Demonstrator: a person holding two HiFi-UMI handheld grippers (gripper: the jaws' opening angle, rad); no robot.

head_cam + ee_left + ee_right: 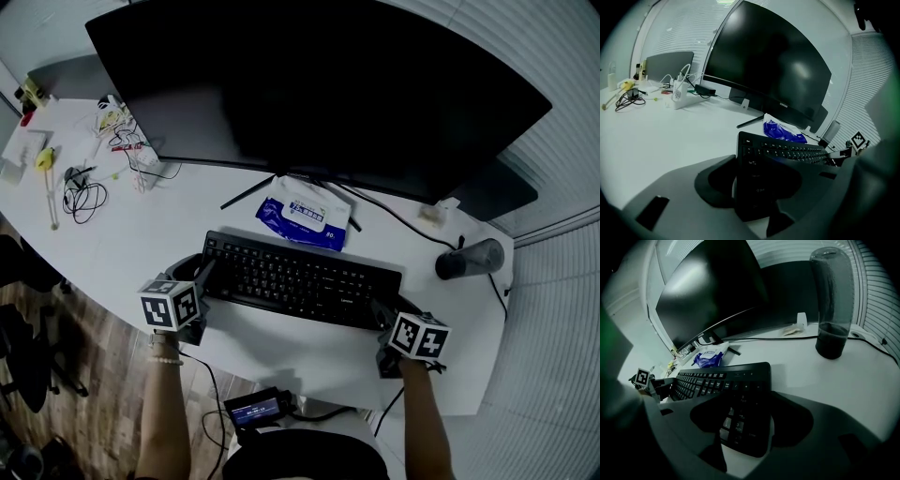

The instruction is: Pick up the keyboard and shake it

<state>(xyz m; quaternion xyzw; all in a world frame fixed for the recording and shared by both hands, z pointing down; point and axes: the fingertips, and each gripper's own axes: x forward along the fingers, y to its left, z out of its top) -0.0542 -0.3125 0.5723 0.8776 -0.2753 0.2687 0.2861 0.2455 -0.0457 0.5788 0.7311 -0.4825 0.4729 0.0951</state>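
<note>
While between left gripper (202, 274) and right gripper (384, 312), one keyboard (300, 279).

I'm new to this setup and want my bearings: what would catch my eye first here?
A huge curved dark monitor fills the back of the white desk. In front of it is a black keyboard, its ends clamped in the jaws of the left gripper and right gripper. A blue wipes pack sits between monitor and keyboard.
</note>
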